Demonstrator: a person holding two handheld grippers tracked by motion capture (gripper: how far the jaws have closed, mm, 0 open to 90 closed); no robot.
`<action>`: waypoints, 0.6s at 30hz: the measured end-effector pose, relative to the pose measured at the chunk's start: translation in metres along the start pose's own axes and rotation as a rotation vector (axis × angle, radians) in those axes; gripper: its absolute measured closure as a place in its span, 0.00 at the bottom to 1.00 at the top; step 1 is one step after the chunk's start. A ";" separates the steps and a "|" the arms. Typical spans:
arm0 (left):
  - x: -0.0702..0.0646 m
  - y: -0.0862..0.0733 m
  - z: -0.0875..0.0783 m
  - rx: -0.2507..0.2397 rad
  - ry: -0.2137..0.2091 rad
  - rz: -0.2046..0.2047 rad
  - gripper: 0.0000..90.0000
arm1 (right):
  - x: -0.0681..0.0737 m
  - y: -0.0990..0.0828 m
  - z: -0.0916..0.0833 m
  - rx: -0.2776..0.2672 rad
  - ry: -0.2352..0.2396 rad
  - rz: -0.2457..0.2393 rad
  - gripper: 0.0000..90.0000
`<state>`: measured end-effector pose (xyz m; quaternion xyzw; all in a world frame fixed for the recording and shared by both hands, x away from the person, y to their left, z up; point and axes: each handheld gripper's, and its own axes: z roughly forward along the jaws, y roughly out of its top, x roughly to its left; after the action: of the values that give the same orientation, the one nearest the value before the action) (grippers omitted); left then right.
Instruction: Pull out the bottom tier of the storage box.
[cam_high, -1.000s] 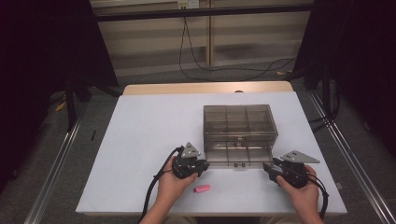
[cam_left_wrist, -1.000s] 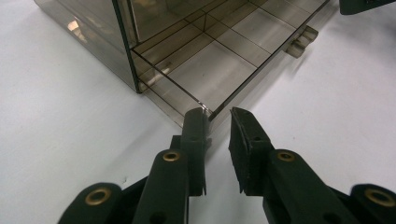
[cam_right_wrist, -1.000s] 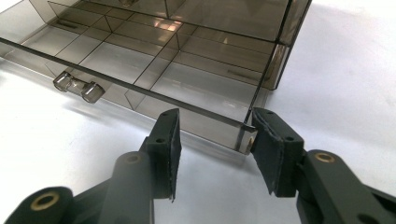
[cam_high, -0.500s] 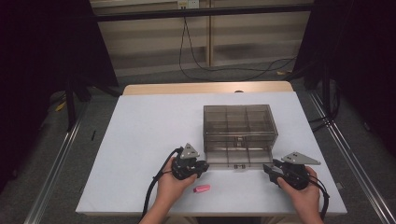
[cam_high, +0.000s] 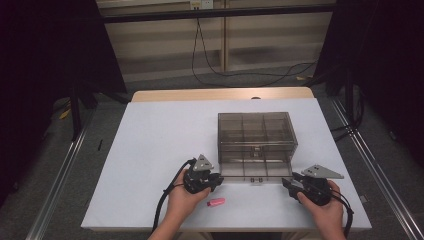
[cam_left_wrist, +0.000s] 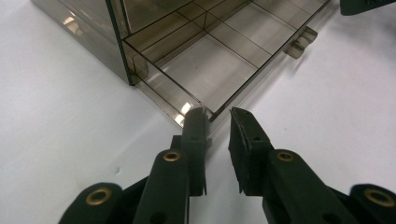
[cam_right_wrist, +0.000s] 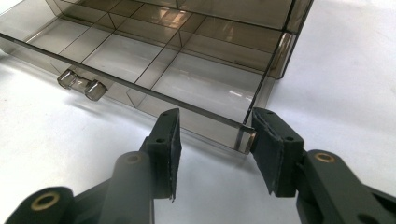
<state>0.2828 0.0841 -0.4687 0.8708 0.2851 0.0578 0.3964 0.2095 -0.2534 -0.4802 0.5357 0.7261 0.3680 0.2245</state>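
Dim room, white counter (cam_high: 150, 150) under the camera, cables on the floor behind it. Left tool (cam_left_wrist: 217, 116) sits at the near left corner of the pulled-out drawer (cam_left_wrist: 210, 70), jaws apart with a small gap and the corner edge right at that gap, not pinched as far as I can tell. Right tool (cam_right_wrist: 215, 126) is at the other front corner, jaws wider apart, 1 pad touching the corner post. The drawer belongs to a smoky clear organizer box (cam_high: 255, 137) mid-counter, right of centre. Pink capsule-looking thing (cam_high: 216, 202) lies near the left hand (cam_high: 182, 200). Looks like the drawer step is underway, opening or closing I can't say. Next move probably needs both tools moving evenly so it doesn't skew.
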 end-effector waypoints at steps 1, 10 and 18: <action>-0.001 0.000 0.000 -0.001 0.001 -0.003 0.85 | 0.000 0.000 0.000 0.000 0.000 0.000 0.60; -0.004 -0.002 -0.002 -0.003 -0.002 0.002 0.85 | 0.002 -0.002 -0.003 0.007 0.000 -0.003 0.59; -0.004 -0.001 -0.003 -0.019 -0.013 -0.004 0.86 | 0.002 -0.002 -0.003 0.009 -0.002 -0.004 0.59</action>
<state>0.2782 0.0845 -0.4667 0.8667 0.2836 0.0544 0.4067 0.2053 -0.2524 -0.4799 0.5354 0.7287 0.3637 0.2236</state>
